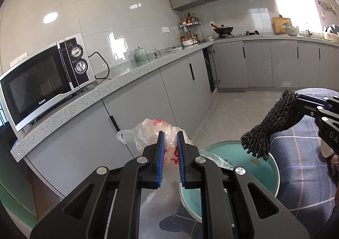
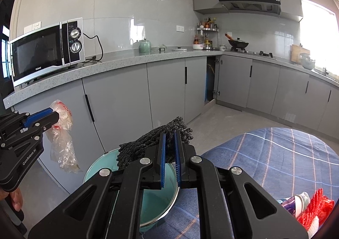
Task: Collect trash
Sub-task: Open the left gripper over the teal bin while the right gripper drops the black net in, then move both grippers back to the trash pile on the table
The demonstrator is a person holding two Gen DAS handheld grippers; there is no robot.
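Bag [image 1: 167,139] sits pinched between left gripper [image 1: 170,139] jaws, over bin [image 1: 262,167].

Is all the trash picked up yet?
Not yet. The teal round bin looks empty. The left gripper holds a crinkled clear plastic bag, the right gripper a black knitted mesh clump. A red net bag waits on the blue checked cloth.

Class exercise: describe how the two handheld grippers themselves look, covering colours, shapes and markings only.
Both the left gripper and right gripper are matte black linkage frames with triangular cut-outs, round silver pivot bolts and blue ribbed pads lining the jaws. White "GenRobot.AI" lettering runs along the left one's side.
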